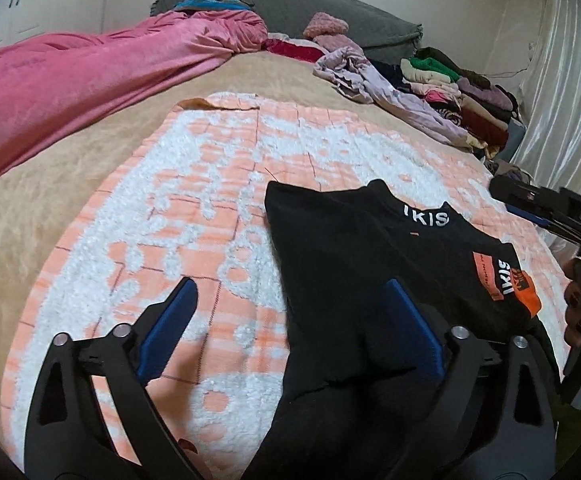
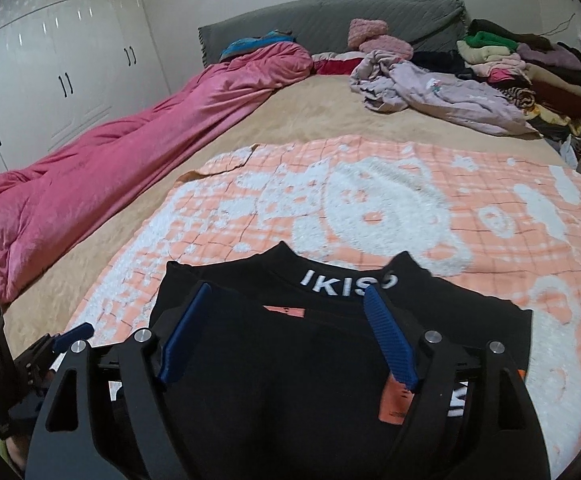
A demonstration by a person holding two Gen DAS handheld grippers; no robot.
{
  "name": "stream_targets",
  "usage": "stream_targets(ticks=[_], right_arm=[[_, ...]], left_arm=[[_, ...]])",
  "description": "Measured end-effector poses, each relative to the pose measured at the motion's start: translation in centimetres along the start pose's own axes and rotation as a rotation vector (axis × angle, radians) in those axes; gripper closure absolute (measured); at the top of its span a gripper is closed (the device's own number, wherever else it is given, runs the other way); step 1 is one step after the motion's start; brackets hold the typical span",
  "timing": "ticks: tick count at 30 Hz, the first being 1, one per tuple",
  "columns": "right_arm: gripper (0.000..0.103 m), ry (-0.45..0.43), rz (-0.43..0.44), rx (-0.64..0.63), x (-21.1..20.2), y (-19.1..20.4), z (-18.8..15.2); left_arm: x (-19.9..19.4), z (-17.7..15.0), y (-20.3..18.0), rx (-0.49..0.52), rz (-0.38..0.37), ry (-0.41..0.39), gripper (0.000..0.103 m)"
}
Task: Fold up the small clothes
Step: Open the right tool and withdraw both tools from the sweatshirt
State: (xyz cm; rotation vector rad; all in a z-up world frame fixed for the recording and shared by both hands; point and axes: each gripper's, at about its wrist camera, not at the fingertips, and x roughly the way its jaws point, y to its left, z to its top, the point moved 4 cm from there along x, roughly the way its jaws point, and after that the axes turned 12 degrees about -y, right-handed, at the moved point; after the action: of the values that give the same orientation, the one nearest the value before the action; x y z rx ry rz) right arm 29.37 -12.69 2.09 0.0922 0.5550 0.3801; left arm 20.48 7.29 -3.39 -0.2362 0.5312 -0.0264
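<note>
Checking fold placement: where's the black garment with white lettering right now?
The black garment with white lettering lies on the orange-and-white blanket, near edge, under both wrist views' open jaws.

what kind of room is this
Most likely a home bedroom: a wide bed with a grey headboard, a white built-in wardrobe along the wall, and a rumpled pink duvet on the bed.

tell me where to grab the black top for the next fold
Probably the black top at its near corners, one in each gripper, coming low from the near edge. It lies flat on the orange and white blanket, collar pointing away, so thin edges pinch easiest.
</note>
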Motion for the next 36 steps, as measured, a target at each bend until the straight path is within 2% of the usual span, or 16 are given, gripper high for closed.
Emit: stream_targets(ticks=[2,4,17,29,36], right_arm=[[0.025,-0.010,-0.007,0.003,-0.7,-0.5,0.1],[0.025,-0.019,-0.016,0.009,-1.5,-1.1,0.2],[0.025,-0.069,-0.108,0.022,-6.9,-4.8,-0.9],[0.025,-0.077,-0.182,0.056,-11.7,-8.1,-3.7],[0.025,-0.075,-0.188,0.082,-13.4,-9.0,-5.0]], left_arm=[[-0.2,0.1,0.0,0.004,0.004,-0.009,0.014],[-0.4,0.2,0.1,0.007,0.011,-0.019,0.010],[-3.0,0.7,0.8,0.016,0.033,-0.097,0.010],[-4.9,-1.3,-0.1,0.078,0.011,-0.121,0.010],[-5.4,-2.5,-0.9,0.121,0.007,-0.121,0.010]])
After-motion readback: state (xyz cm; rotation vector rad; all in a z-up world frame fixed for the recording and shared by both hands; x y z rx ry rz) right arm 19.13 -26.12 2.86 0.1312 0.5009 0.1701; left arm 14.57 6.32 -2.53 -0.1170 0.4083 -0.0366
